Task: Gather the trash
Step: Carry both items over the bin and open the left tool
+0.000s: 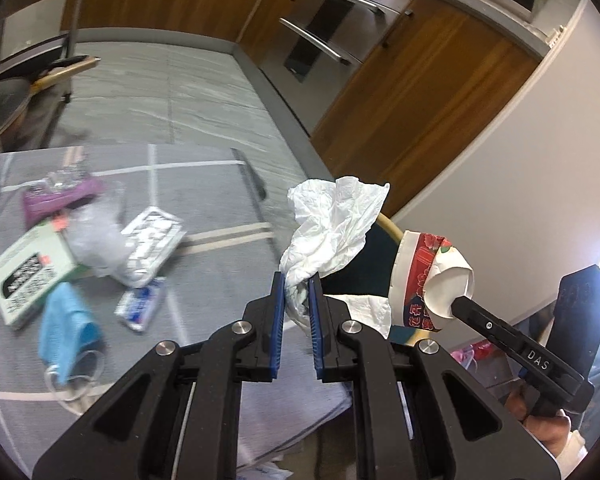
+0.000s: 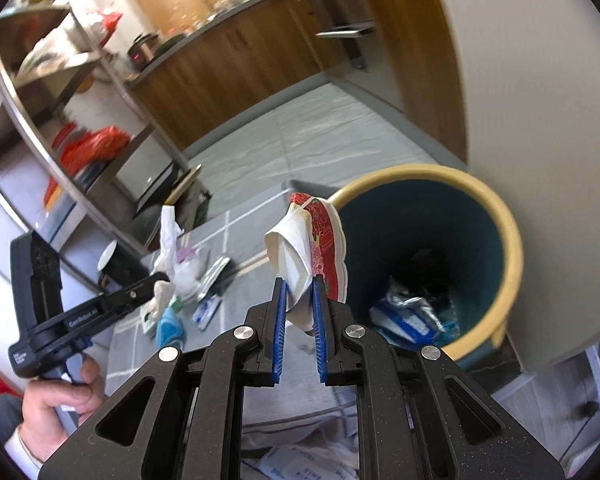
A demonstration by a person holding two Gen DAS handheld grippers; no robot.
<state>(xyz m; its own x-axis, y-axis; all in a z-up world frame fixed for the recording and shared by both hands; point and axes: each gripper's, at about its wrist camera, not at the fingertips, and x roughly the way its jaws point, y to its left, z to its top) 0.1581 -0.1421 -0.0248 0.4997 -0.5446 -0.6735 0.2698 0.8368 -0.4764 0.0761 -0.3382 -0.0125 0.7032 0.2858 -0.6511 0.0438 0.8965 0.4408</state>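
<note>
Grey-clothed table (image 1: 204, 184) behind — left tongs (image 1: 298, 280) pinching crumpled tissue (image 1: 332, 224), right tongs (image 2: 300, 284) pinching crushed paper cup (image 2: 312, 248)

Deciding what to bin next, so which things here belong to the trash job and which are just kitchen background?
Job:
left gripper, shut on white tissue
right gripper, shut on crushed paper cup
bin
blue face mask, blister pack, green box on the table

Lying about:
wooden cabinets
metal shelf rack
</note>
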